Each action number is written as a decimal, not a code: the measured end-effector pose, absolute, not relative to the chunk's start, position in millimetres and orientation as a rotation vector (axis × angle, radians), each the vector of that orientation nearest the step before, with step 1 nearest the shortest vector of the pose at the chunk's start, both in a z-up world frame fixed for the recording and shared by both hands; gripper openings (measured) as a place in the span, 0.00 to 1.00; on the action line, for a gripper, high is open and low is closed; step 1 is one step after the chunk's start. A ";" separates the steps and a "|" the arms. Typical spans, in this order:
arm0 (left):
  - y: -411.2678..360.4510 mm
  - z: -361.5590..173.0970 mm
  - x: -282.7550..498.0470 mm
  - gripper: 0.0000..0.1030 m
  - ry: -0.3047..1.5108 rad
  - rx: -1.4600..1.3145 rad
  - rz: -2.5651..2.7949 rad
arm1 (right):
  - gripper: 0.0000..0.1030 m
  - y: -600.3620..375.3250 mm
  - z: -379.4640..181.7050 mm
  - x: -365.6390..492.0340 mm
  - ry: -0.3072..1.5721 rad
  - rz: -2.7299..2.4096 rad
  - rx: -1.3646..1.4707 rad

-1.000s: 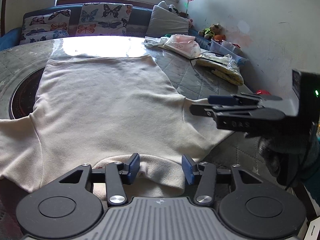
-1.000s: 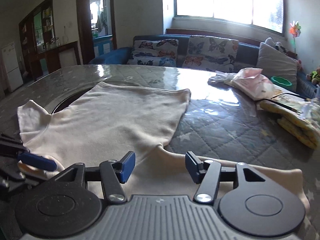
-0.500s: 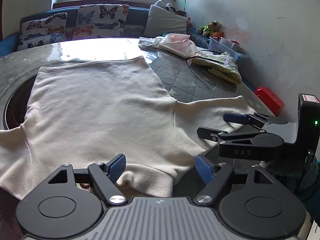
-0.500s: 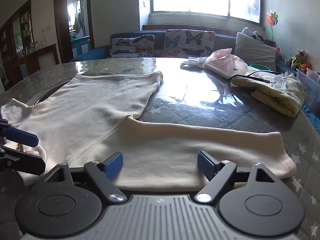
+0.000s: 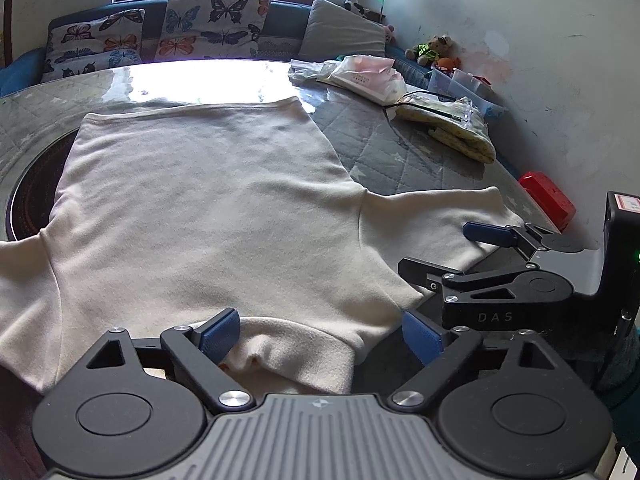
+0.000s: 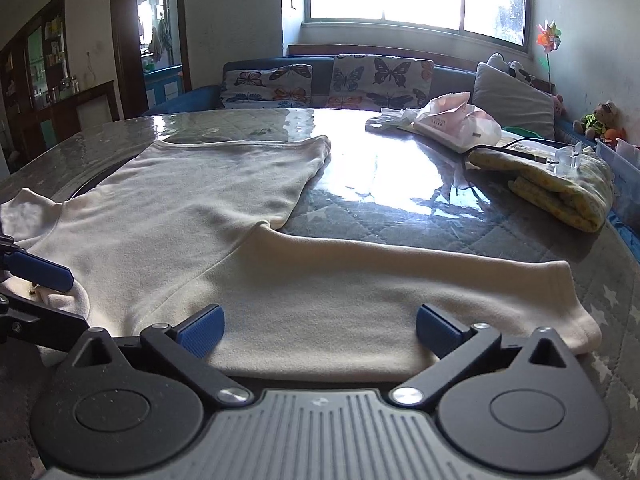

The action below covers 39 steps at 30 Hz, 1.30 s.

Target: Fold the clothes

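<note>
A cream sweater (image 5: 208, 216) lies spread flat on the quilted table (image 5: 380, 148), hem toward the window. Its collar (image 5: 288, 356) sits between the pads of my left gripper (image 5: 320, 338). Those jaws are opening and neither pad presses the cloth. The right sleeve (image 6: 400, 292) stretches out flat to the right. My right gripper (image 6: 319, 330) hovers at the sleeve's near edge; its jaws are opening too, wide apart and clear of the fabric. In the left wrist view the right gripper (image 5: 452, 252) shows side-on over that sleeve. The left gripper (image 6: 44, 296) appears at the right wrist view's left edge.
A folded yellow garment (image 6: 560, 192) and a pink-white plastic bag (image 6: 456, 120) lie at the table's far right. A red box (image 5: 548, 200) sits past the table's right edge by the wall. A dark round inset (image 5: 28, 196) is under the sweater's left side. A sofa (image 6: 320, 80) stands beyond.
Both grippers' jaws have spread from about half open to wide. The right gripper has sunk closer to the table. The right sleeve now lies stretched out flat.
</note>
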<state>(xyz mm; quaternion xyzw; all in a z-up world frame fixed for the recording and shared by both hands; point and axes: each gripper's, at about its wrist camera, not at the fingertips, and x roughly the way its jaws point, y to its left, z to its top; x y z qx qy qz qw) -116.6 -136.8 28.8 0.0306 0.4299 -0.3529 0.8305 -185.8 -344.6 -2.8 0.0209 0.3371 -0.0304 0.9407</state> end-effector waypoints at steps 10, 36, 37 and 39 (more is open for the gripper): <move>-136.6 28.4 -115.8 1.00 0.930 0.040 -0.744 | 1.00 -343.2 -4.0 -184.8 0.693 -0.065 0.033; -135.5 40.9 -120.8 1.00 0.874 0.041 -0.702 | 0.93 -359.5 19.6 -205.2 0.678 -0.170 0.148; -136.1 41.2 -121.2 1.00 0.872 0.044 -0.703 | 0.92 -362.8 20.0 -207.2 0.679 -0.179 0.155; -137.3 41.8 -122.0 1.00 0.869 0.047 -0.706 | 0.91 -369.4 20.8 -211.3 0.680 -0.199 0.169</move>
